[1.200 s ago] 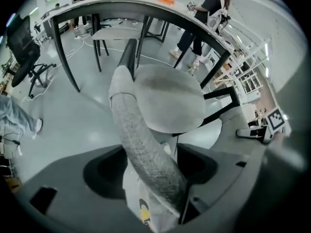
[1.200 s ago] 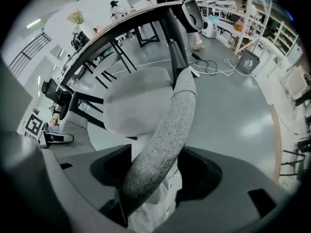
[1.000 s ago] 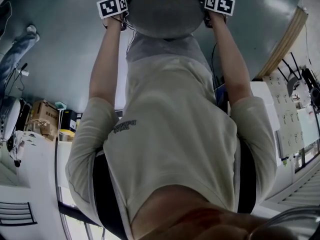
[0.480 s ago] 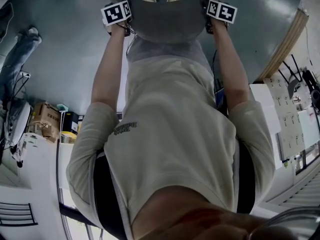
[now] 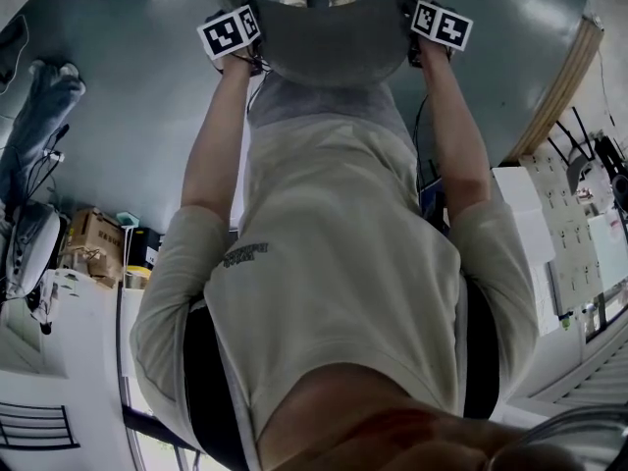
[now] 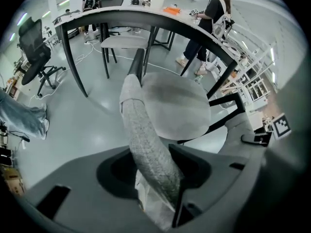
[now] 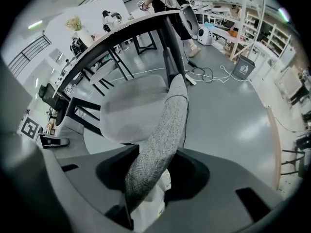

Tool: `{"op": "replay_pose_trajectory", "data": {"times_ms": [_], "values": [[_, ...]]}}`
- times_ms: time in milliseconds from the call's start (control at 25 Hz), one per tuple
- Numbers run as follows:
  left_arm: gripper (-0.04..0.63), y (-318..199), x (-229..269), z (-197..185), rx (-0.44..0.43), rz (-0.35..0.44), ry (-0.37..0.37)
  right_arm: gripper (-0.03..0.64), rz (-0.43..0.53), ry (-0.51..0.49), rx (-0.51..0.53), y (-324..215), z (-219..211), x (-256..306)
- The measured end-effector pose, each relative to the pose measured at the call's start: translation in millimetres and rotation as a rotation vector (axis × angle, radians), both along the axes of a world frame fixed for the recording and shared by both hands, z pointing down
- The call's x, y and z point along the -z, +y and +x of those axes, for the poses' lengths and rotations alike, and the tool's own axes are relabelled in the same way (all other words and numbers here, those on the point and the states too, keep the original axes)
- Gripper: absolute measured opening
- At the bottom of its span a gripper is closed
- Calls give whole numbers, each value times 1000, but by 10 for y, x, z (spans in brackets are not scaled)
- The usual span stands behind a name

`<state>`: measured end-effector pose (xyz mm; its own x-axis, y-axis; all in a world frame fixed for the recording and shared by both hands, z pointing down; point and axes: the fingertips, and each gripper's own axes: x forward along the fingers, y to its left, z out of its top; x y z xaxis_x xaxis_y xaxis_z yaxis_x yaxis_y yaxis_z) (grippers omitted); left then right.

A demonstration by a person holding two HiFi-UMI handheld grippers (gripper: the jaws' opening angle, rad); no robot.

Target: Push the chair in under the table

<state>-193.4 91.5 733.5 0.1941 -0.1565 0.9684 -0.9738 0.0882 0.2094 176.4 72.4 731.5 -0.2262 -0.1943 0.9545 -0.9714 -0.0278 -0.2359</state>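
The grey fabric chair (image 5: 324, 37) stands in front of the person, its seat (image 6: 177, 106) turned toward the dark-edged table (image 6: 146, 18). My left gripper (image 6: 155, 188) sits over the left end of the curved backrest (image 6: 146, 140). Its jaws have just been closing and now clamp that padded edge. At the other end of the backrest (image 7: 163, 135), my right gripper (image 7: 146, 193) has closed the same way and grips the fabric. The seat (image 7: 133, 106) lies partly under the table (image 7: 121, 28). In the head view only the marker cubes (image 5: 229, 32) (image 5: 442, 25) show; the jaws are hidden.
A black office chair (image 6: 36, 52) stands to the left, and a person (image 6: 209, 23) at the table's far side. Another grey seat (image 6: 121, 41) sits under the table. Cables (image 7: 209, 74) and a bin (image 7: 243, 67) lie on the floor to the right. Cardboard boxes (image 5: 88, 238) stand behind.
Both marker cubes and the chair back sit slightly lower in the head view and the cubes have tilted a little. Both hands stay at the two ends of the backrest.
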Motion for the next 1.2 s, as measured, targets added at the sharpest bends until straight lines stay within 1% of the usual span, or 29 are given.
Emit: {"op": "replay_pose_trajectory", "data": {"times_ms": [240,440,600,680,760,920,1080,1200], "values": [[189,-237,115,48,3,33,-7,179,36,-12,-21,-182,60,97],[189,-477,99,-38,1,47,-4,179,45,-21,-47,-361,-26,62],[187,-639,68,196,-12,45,-4,179,45,-21,-45,-527,204,50],[187,-844,48,217,-5,44,-11,179,47,-22,-38,-762,225,21],[187,-1039,12,143,3,36,-13,179,42,-22,-32,-985,151,-18],[187,-1311,-11,252,22,41,-14,181,46,-28,-17,-1327,259,-43],[187,-1553,33,49,34,45,-13,183,51,-31,-12,-1599,55,8],[187,-1730,27,25,30,45,-15,184,51,-31,-16,-1765,33,1]]}}
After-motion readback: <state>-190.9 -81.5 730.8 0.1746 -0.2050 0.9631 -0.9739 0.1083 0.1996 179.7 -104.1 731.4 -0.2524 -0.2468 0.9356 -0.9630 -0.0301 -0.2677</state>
